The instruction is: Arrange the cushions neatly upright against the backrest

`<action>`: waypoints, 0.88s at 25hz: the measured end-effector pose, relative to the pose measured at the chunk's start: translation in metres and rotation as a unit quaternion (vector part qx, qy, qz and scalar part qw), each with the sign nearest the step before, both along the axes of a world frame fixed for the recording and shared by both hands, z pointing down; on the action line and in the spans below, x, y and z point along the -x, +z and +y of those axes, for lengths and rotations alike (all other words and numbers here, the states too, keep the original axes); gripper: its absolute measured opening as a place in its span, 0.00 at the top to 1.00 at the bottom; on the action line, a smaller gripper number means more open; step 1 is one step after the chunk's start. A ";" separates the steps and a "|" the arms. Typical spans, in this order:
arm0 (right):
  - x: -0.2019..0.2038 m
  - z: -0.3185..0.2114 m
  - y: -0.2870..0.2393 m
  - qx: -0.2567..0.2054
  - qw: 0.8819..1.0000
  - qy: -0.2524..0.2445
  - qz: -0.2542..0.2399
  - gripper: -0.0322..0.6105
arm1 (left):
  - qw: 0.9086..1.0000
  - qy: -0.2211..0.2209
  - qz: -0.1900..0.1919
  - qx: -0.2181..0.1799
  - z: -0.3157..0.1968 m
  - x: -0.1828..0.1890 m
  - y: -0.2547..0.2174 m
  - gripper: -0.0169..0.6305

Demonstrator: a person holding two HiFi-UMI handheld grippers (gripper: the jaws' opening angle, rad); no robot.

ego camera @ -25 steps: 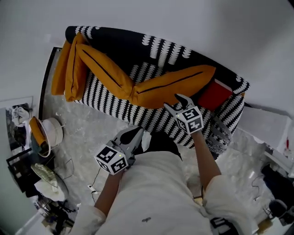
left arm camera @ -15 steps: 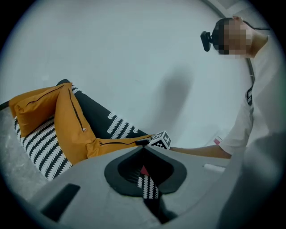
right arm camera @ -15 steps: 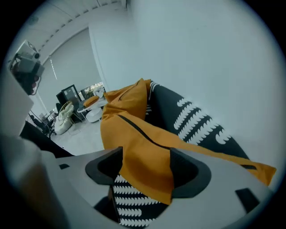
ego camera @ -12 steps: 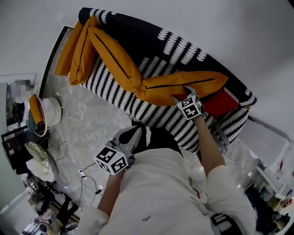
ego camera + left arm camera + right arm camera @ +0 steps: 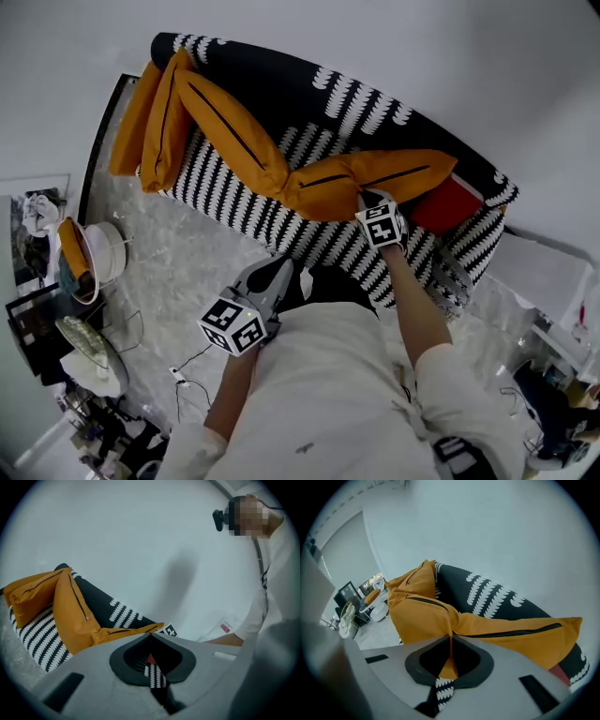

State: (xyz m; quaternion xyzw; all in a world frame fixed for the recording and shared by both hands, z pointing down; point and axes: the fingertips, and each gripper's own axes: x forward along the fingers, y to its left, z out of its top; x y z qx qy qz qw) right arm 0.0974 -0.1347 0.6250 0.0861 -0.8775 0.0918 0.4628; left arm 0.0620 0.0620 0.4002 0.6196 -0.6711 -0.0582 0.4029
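The jaws of our right gripper (image 5: 451,637) had just been closing and stood clamped on a fold of orange cloth, the near edge of the cushion (image 5: 403,171) that lay flat on the seat (image 5: 328,239). We had that edge partway along its length, not at a corner, and the cloth puckered toward the pinch. From the jaws the cushion ran off both ways along the sofa. Its long axis and dark zip line were parallel to the backrest (image 5: 281,89), and its far end reached a red cushion (image 5: 441,202). The backrest stood straight beyond the cushion from the jaws. So we judged that the coming move turned on this: lift the near edge and swing it up and away, with the far long edge staying low at the backrest as the hinge. At its other end the cushion touched a second cushion (image 5: 230,131), which slanted across seat and backrest. The jaws of our left gripper (image 5: 151,637) were together on nothing, low by our body and well apart from any cushion, so the right hand was plainly the nearer. We thought a single pinch on so long a cushion might let its ends sag.
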 end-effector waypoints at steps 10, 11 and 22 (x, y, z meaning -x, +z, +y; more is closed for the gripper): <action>-0.051 0.038 -0.052 0.018 0.991 0.125 -0.037 0.91 | 0.994 0.100 0.002 -0.035 -0.028 0.019 -0.016 0.95; -0.053 0.042 -0.059 0.019 0.990 0.135 -0.043 0.91 | 0.993 0.111 0.003 -0.037 -0.030 0.020 -0.017 0.95; -0.079 0.077 -0.100 0.059 0.944 0.307 -0.103 0.92 | 0.972 0.228 0.021 -0.061 -0.048 0.011 -0.024 0.95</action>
